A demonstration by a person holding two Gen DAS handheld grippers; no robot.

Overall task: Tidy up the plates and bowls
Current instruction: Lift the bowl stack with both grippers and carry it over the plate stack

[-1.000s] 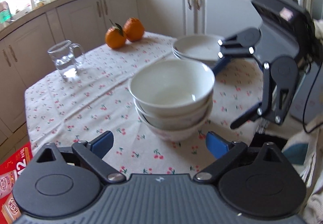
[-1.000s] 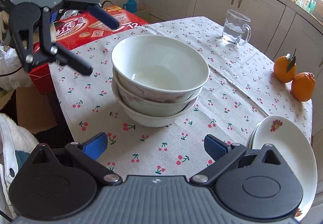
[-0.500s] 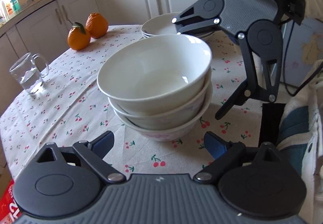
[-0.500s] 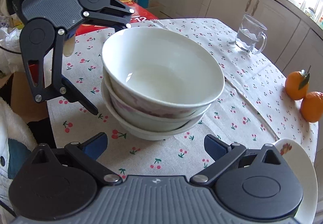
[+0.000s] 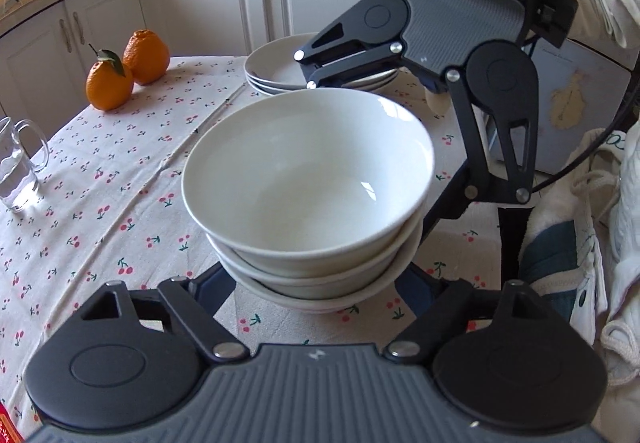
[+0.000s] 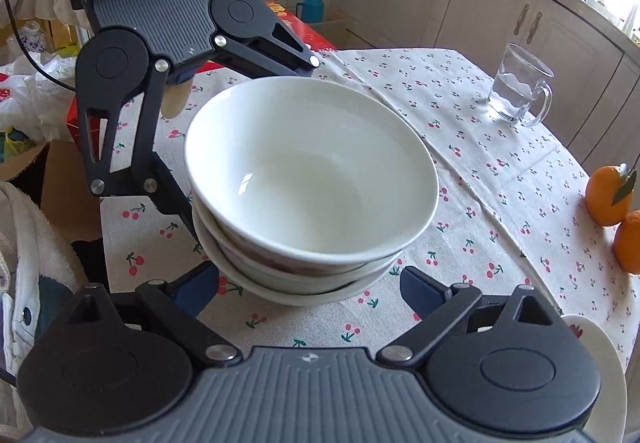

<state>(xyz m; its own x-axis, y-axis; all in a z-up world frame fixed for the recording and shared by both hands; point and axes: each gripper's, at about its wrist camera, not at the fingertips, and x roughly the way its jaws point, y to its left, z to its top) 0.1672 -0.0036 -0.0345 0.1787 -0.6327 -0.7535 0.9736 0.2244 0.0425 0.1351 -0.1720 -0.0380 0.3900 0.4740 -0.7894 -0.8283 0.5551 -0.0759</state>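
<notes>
A stack of three white bowls [image 5: 308,179] is seen on a cherry-print tablecloth [image 5: 100,179], approached from opposite sides by two hand-held grippers. The left gripper [image 5: 316,291] is set low around the base of the stack, its blue pads [image 5: 216,289] flanking the bottom bowl; its jaws are closing, and whether the pads already press on the bowl cannot be told, since the stack hides the tips. The right gripper [image 6: 310,293] is placed likewise on the far side of the stack, its jaws also closing with the bowls between them, the pads [image 6: 418,293] shown just beside the bottom bowl's wall. In each wrist view the other gripper is seen beyond the bowls, one finger over the rim and one down at the base. A pile of plates [image 5: 280,69] is shown behind the bowls in the left view and at the lower right edge of the right view. Two oranges [image 5: 126,69] and a glass mug [image 6: 518,89] of water are set well apart from the stack.
</notes>
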